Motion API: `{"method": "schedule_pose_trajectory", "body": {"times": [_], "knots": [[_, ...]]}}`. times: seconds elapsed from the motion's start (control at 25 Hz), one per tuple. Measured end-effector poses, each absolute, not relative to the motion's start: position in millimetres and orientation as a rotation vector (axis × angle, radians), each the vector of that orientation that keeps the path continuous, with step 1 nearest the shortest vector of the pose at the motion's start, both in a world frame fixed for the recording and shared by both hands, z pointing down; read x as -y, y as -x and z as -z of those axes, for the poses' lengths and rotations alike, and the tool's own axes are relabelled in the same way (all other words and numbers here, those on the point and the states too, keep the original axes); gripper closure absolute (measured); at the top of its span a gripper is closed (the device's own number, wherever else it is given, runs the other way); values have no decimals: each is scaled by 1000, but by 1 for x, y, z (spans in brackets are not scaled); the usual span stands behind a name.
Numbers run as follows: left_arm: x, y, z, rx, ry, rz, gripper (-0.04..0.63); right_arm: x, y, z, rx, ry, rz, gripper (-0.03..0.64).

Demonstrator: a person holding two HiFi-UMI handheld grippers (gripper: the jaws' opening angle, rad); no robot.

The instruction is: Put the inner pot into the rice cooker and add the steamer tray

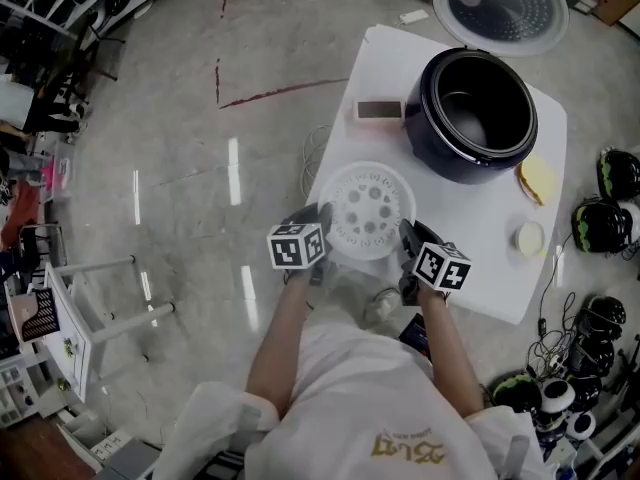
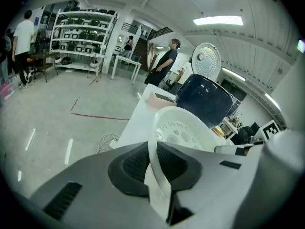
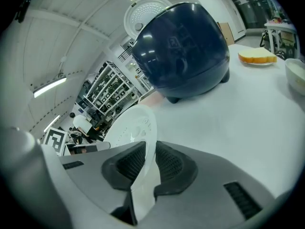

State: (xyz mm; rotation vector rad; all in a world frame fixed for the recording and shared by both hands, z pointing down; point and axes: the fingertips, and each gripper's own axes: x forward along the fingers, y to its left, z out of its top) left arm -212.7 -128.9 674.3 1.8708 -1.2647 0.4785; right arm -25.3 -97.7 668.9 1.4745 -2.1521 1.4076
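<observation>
- Only the head view looks down into the dark blue round rice cooker (image 1: 470, 116), whose round white lid (image 1: 500, 3) stands open. The two gripper views show just its outside.
- The inside is dark, so I cannot tell if an inner pot sits there.
- The white round plastic steamer tray with holes (image 1: 367, 211) is at the near part of the white table (image 1: 480, 258), apart from the cooker.
- The left gripper (image 1: 318, 218) pinches the tray's left rim.
- The right gripper (image 1: 408, 236) pinches its right rim.
- Both pairs of jaws press on the thin rim.
</observation>
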Motion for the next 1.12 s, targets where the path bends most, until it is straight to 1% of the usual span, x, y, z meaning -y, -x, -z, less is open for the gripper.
{"method": "schedule_pose_trajectory", "body": {"times": [1.12], "knots": [[100, 157, -569, 1289, -2085, -328, 537, 55, -29, -569, 2346, -1640, -1239, 540]]}}
